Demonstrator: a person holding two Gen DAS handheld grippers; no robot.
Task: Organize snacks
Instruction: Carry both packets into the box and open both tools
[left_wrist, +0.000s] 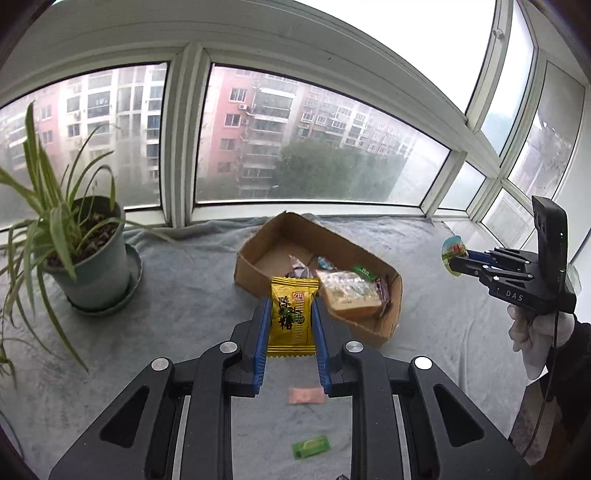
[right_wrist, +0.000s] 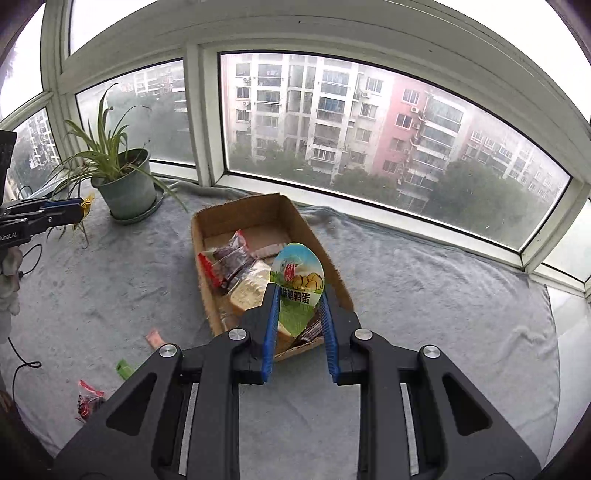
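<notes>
Yellow candy sachet (left_wrist: 293, 316): crimped ends, green emblem with dark Chinese characters, red mark near the top. Pinched upright between the blue pads of the left gripper (left_wrist: 290, 314), held in the air just short of the cardboard box (left_wrist: 373, 325).

Egg-shaped foil packet (right_wrist: 297, 286): blue sky, yellow eggs, green base, white band of Chinese characters. Clamped between the blue pads of the right gripper (right_wrist: 298, 295), above the box's near end.

Box open-topped, on a grey blanket (right_wrist: 424, 295); inside, a pale bread-like pack (left_wrist: 349, 291), dark red-edged packets (right_wrist: 227, 264), a green-labelled wrapper (left_wrist: 364, 272).

Loose on the blanket, nearer the camera than the box: pink sachet (left_wrist: 306, 395), green sachet (left_wrist: 311, 446), red-and-black packet (right_wrist: 88, 400).

Left of the box, potted plant (left_wrist: 86, 258) in a saucer.

Right gripper's body reads "DAS" in the left view; a white-gloved hand (left_wrist: 535, 332) grips its handle. Left gripper reads "Robot.AI".
</notes>
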